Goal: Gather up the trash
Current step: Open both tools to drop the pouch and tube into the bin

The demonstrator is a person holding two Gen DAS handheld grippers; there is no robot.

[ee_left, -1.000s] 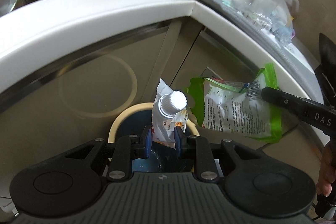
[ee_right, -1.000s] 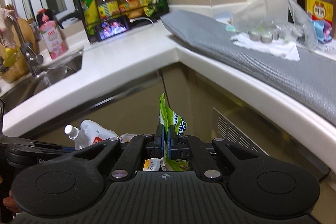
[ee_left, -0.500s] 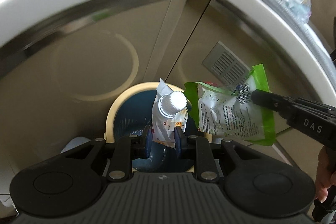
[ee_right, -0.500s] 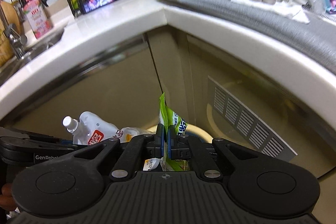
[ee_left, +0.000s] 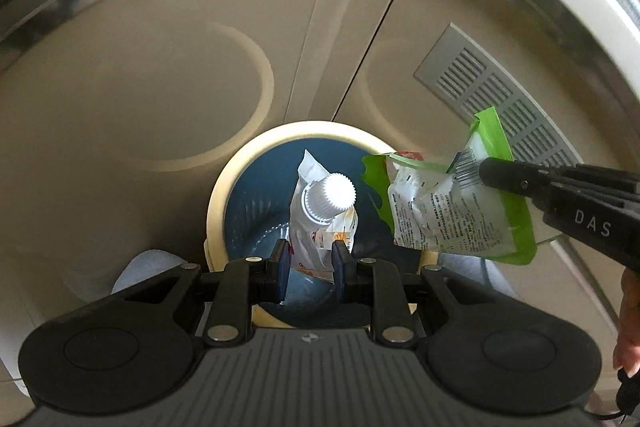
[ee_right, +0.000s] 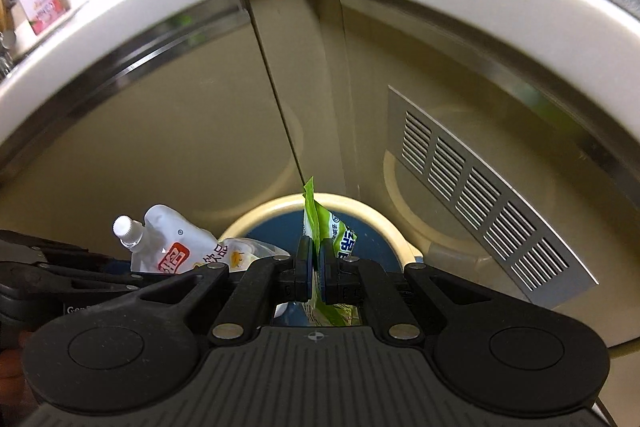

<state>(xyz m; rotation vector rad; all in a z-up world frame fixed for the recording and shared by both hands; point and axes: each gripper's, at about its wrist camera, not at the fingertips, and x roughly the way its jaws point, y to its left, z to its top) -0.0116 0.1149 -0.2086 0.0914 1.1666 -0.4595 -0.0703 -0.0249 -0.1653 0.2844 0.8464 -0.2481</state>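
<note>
Cabinet front (ee_left: pixel 152 99) with vent grille (ee_left: pixel 500 107) at 2 o'clock; below it, the round bin (ee_left: pixel 224 187), cream rim and blue interior, stands at centre. The left gripper (ee_left: pixel 308 259) pinches a white spouted drink pouch (ee_left: pixel 320 211) directly over the bin mouth. The right gripper (ee_right: pixel 316 267), jaws pressed together on a green snack wrapper (ee_right: pixel 320 227), holds it at the rim's 3 o'clock side. Judgement: carry the wrapper further inward before spreading the jaws, since light film may drift; the pouch can drop straight.
</note>
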